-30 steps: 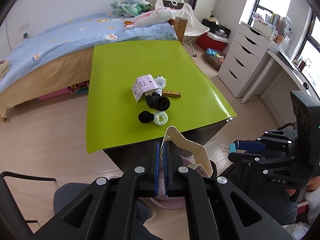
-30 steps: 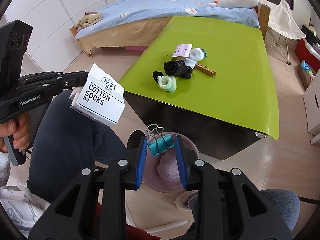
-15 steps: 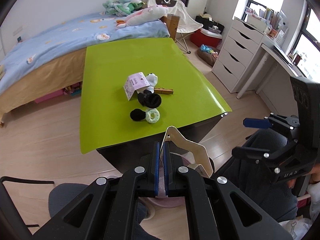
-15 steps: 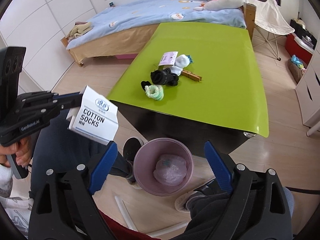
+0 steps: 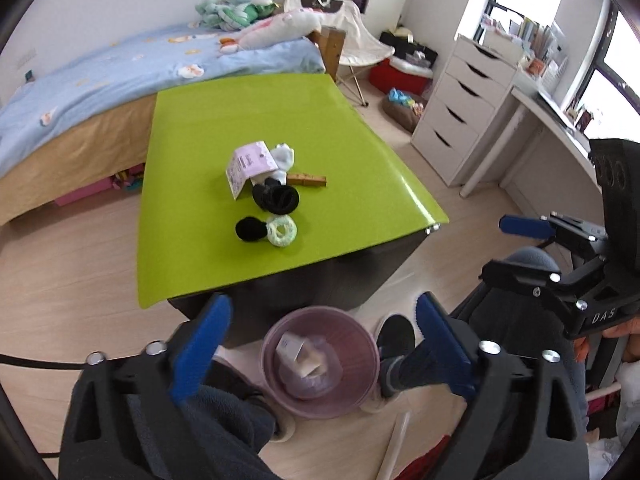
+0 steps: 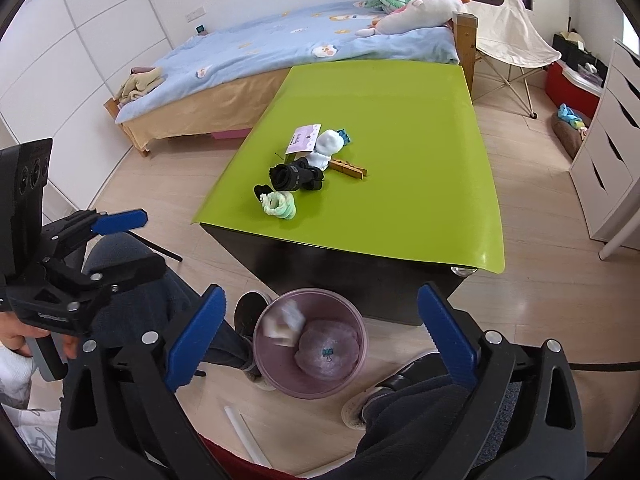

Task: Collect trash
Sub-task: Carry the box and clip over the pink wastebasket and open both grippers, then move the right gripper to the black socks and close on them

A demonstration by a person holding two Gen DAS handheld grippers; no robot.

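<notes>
You see a glossy, smooth green table point(image 6: 420, 128) carrying soft knitted cloth socks point(image 6: 298, 176), a wooden clothespin point(image 6: 348, 167) and a paper tag point(image 6: 304, 139), above a matt pale-wood floor point(image 6: 532, 280) and smooth plastic bin point(image 6: 360, 364).

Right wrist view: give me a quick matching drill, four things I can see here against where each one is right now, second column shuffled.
Things:
1. binder clip
2. wooden clothespin
3. pale green sock roll
4. plush toy

Places:
A. near the table's front left corner
B. on the bed
C. inside the pink bin, on the plastic bag
D. on the table, right of the white sock

Pairs: 1-C, 2-D, 3-A, 4-B
</notes>
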